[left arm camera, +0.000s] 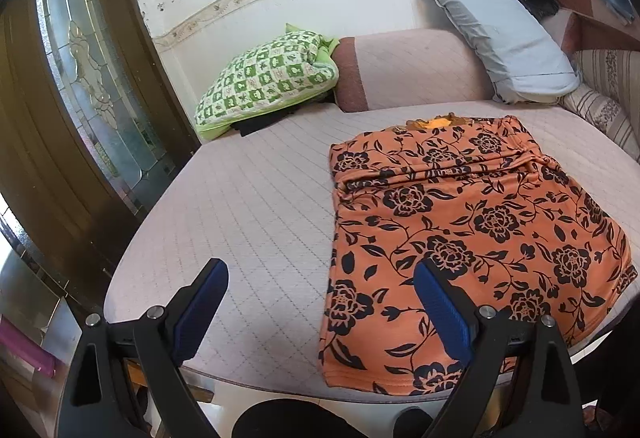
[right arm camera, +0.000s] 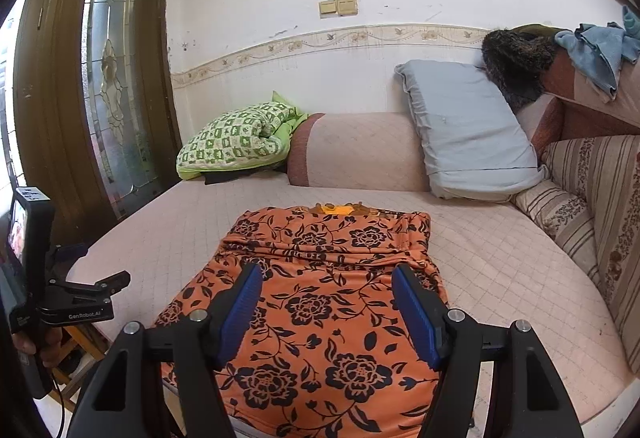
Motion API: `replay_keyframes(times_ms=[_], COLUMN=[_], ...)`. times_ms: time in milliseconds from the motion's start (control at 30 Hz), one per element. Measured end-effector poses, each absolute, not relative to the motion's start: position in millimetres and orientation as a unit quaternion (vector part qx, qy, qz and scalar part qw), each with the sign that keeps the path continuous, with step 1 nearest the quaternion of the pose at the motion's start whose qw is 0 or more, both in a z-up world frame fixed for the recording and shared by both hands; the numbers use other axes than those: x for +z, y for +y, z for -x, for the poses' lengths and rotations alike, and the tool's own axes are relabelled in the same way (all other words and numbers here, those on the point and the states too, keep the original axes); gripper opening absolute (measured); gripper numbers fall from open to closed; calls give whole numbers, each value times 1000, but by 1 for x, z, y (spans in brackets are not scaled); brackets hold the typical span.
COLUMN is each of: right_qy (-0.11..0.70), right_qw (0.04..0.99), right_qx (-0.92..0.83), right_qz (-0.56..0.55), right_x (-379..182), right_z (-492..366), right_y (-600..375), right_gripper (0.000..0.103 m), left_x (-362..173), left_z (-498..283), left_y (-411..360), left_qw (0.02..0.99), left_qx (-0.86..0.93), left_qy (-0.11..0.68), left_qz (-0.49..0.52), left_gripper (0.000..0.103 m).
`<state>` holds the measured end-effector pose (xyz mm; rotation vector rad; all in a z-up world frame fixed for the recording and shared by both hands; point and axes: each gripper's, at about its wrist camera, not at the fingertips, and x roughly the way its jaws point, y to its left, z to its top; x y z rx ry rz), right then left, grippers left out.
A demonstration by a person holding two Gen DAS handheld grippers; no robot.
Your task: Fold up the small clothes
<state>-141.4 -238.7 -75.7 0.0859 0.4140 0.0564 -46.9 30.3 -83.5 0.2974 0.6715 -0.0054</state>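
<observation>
An orange garment with black flowers (left arm camera: 460, 222) (right arm camera: 320, 302) lies flat on the pink quilted seat (left arm camera: 248, 206), its sides folded in and its collar at the far end. My left gripper (left arm camera: 320, 274) hovers open over the garment's near left edge, with nothing between its blue pads (left arm camera: 440, 306). My right gripper (right arm camera: 326, 278) hangs open above the garment's middle, holding nothing. In the right wrist view the left gripper's body (right arm camera: 80, 302) shows at the left, off the seat's edge, with a hand on its handle.
A green checked cushion (left arm camera: 268, 78) lies over dark cloth at the back left. A pale blue pillow (left arm camera: 500, 38) leans at the back right beside striped cushions (right arm camera: 592, 198). A wooden door with glass (left arm camera: 80, 86) stands left. The seat's front edge is rounded.
</observation>
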Motion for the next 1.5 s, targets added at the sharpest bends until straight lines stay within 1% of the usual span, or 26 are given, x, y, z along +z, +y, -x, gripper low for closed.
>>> replay_keyframes(times_ms=[400,567,733,867,1000,1133,1267,1433,1500], right_qy=[203,197,210,229,229,231,218,201,208], right_qw=[975,975,973,968,968,967,966,971,969], right_qx=[27,37,42,39,32,22,21,15,7], right_qz=[-80,-93,-89,-93,-98,-109,-138,-125,-133], right_x=[-74,-68,-79,-94,-97,-97,-84,-76,-79], right_z=[147,146,139,135,135,135,130,131,128], right_y=[-249,-247,-238,-239,-247,-257,-265,-272,-277], right_gripper=[70,70,70,70,70,70,70,70,70], left_x=[-78,-61,-44,-51,-61,-59,-54,-37,-43], left_z=[49,49,53,58,53,50,42,43,44], left_y=[28,11,-10,-16,-12,-6,-14,-12,-9], left_qw=[937,943,949,946,942,947,945,954,953], left_qx=[-17,-42,-72,-80,-65,-59,-55,-63,-56], left_qy=[326,311,290,295,306,296,293,277,279], left_qz=[-125,-108,-98,-106,-118,-111,-137,-96,-106], left_gripper=[94,94,94,94,94,94,94,94,98])
